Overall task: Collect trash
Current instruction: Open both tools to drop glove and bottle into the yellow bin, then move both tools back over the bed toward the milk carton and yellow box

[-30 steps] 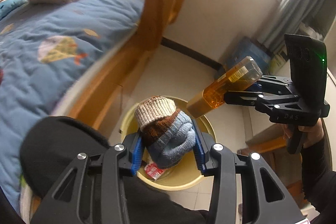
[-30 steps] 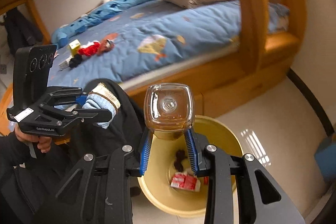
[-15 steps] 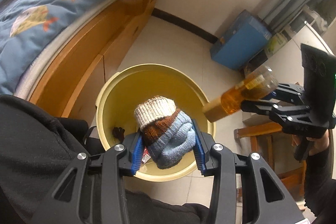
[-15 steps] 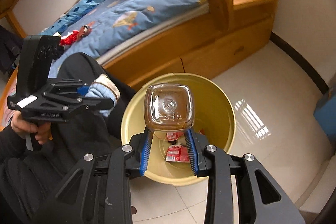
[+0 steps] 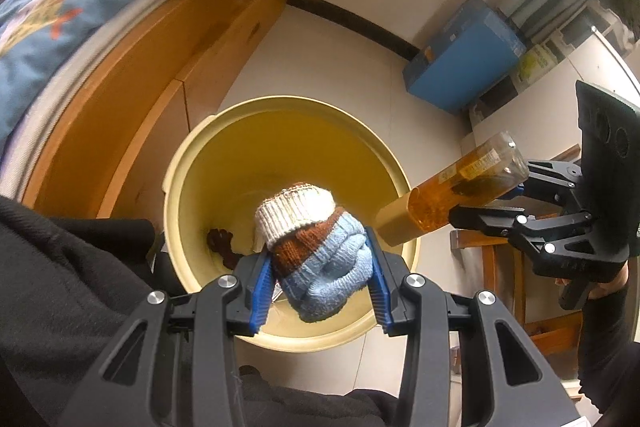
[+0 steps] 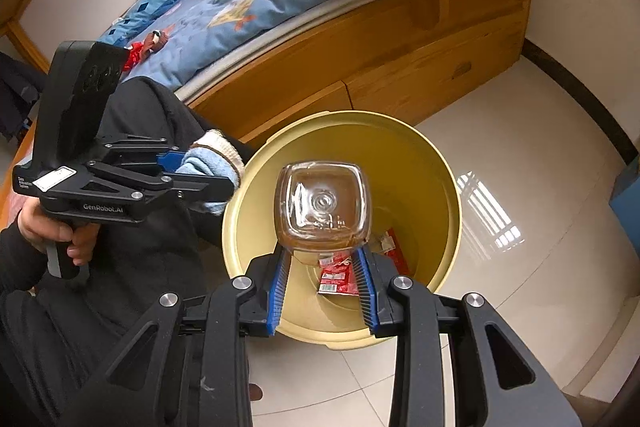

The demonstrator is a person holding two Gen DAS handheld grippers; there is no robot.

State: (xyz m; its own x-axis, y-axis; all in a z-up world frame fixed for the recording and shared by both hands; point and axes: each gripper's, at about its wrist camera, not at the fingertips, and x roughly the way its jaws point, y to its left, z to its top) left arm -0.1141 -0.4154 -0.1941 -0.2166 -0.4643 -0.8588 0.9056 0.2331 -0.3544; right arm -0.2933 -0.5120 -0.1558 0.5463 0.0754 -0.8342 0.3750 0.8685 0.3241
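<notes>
Holding a knitted sock (image 5: 320,259) clenched in the left tool (image 5: 318,285) and a bottle (image 6: 322,207) in the right tool (image 6: 323,277), the person is hovering both over the yellow bin (image 6: 440,163), where red wrappers (image 6: 338,277) are already lying, neither dropped yet.

Left gripper (image 5: 320,283) and right gripper (image 6: 323,285): black skeletal frames, blue ribbed pads, silver screws. White "GenRobot.AI" lettering marks the left gripper's side. Person wears black sleeves (image 6: 24,267).

Our right gripper (image 6: 323,279) clamps a square clear amber-filled bottle (image 6: 323,207); just beyond it gapes a round yellow plastic bin (image 6: 436,163).
</notes>
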